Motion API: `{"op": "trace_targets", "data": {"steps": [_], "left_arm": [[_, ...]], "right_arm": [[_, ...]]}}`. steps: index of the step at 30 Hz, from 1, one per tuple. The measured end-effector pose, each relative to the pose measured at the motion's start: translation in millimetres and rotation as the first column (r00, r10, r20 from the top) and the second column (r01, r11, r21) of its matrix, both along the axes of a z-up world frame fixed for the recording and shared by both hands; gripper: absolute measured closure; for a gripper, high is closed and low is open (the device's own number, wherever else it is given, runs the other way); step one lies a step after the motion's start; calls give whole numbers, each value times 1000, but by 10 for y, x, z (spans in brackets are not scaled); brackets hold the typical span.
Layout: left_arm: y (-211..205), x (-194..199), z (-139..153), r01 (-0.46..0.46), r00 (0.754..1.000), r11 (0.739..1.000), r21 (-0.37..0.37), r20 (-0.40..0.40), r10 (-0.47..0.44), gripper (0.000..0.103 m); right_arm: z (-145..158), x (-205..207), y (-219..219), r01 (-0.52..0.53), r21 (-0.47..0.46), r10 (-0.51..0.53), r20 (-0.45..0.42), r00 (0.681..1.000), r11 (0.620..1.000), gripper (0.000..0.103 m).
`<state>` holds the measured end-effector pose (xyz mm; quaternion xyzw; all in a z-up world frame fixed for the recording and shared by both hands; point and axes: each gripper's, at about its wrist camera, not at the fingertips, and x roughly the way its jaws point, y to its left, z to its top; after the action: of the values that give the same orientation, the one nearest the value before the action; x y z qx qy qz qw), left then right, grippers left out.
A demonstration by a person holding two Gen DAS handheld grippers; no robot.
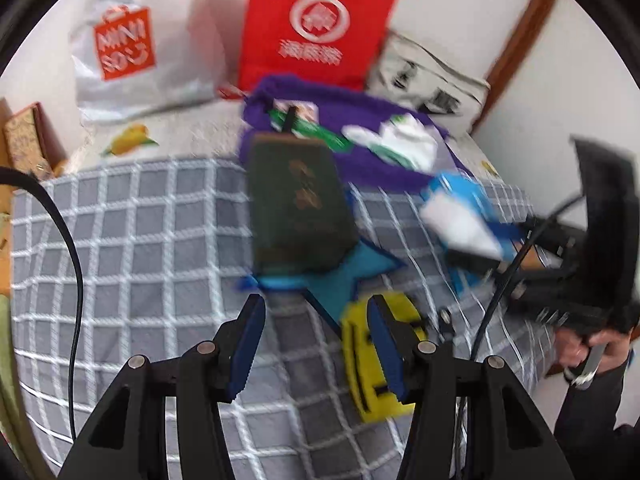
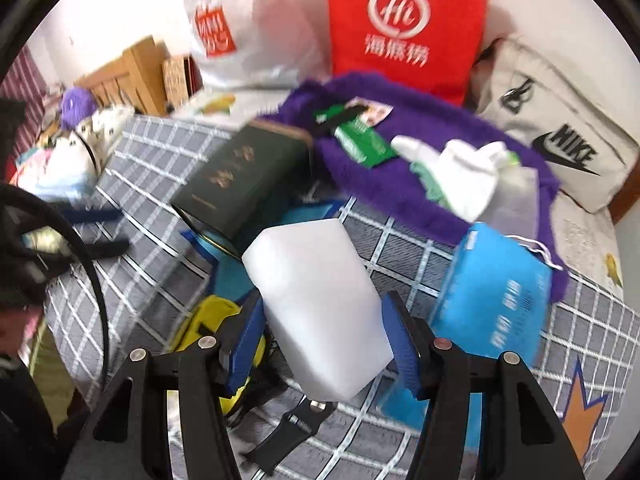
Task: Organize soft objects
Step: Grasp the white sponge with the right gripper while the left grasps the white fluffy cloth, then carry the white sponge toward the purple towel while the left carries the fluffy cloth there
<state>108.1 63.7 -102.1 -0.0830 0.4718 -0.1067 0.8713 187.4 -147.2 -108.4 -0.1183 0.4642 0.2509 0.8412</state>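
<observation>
My right gripper (image 2: 324, 336) is shut on a white foam block (image 2: 320, 300), which sits tilted between the blue pads above the checked blanket (image 2: 400, 248). A blue packet (image 2: 496, 300) lies just right of it. Behind lies a purple fluffy mat (image 2: 400, 196) bearing a white cloth (image 2: 468, 176) and a green packet (image 2: 360, 140). My left gripper (image 1: 316, 344) is open and holds nothing, low over the blanket (image 1: 132, 240). Its right finger (image 1: 384, 344) overlaps a yellow felt piece (image 1: 356, 364). A blue felt star (image 1: 340, 280) and a dark green book (image 1: 300, 208) lie just ahead.
A white shopping bag (image 1: 140, 60), a red bag (image 1: 320, 28) and a grey sports bag (image 2: 560, 136) stand along the wall. A black strap part (image 2: 296, 424) lies under the right gripper. A wooden headboard (image 2: 128, 76) and clutter are at the left. A black cable (image 1: 72, 248) hangs left.
</observation>
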Motion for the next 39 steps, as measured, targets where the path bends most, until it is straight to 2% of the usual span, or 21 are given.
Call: {"op": "trace_targets", "data": {"steps": [4, 9, 14, 19, 21, 23, 26, 27, 32, 39], "left_arm": [[-265, -188, -149, 68, 997, 997, -31, -33, -69, 51], [-580, -353, -232, 131, 990, 991, -23, -44, -132, 51], [-825, -403, -329, 177, 982, 984, -26, -61, -179, 51], [-946, -410, -440, 188, 979, 982, 4, -79, -187, 51], [-970, -388, -469, 184, 980, 983, 13, -81, -183, 55], [-995, -391, -480, 196, 979, 980, 28, -67, -193, 67], [-1001, -373, -493, 214, 975, 977, 13, -66, -213, 80], [-999, -362, -500, 220, 974, 975, 13, -66, -219, 80], [-939, -376, -395, 221, 975, 975, -11, -36, -221, 82], [-747, -370, -11, 201, 979, 978, -48, 37, -199, 82]], "right_arm": [[198, -257, -260, 72, 44, -74, 46, 996, 996, 44], [327, -553, -646, 147, 86, -155, 87, 984, 985, 44], [341, -781, -984, 222, 132, -234, 82, 969, 966, 44], [309, -992, -1261, 291, 193, -309, 68, 949, 937, 43], [279, -1041, -1328, 305, 208, -323, 54, 945, 929, 43], [275, -1071, -1365, 312, 209, -331, 60, 942, 927, 43], [272, -1085, -1403, 319, 223, -338, 53, 940, 921, 43], [276, -1084, -1417, 320, 233, -340, 50, 939, 918, 43], [282, -1082, -1435, 321, 245, -342, 48, 939, 915, 43], [385, -1057, -1449, 324, 269, -351, 61, 934, 907, 43]]}}
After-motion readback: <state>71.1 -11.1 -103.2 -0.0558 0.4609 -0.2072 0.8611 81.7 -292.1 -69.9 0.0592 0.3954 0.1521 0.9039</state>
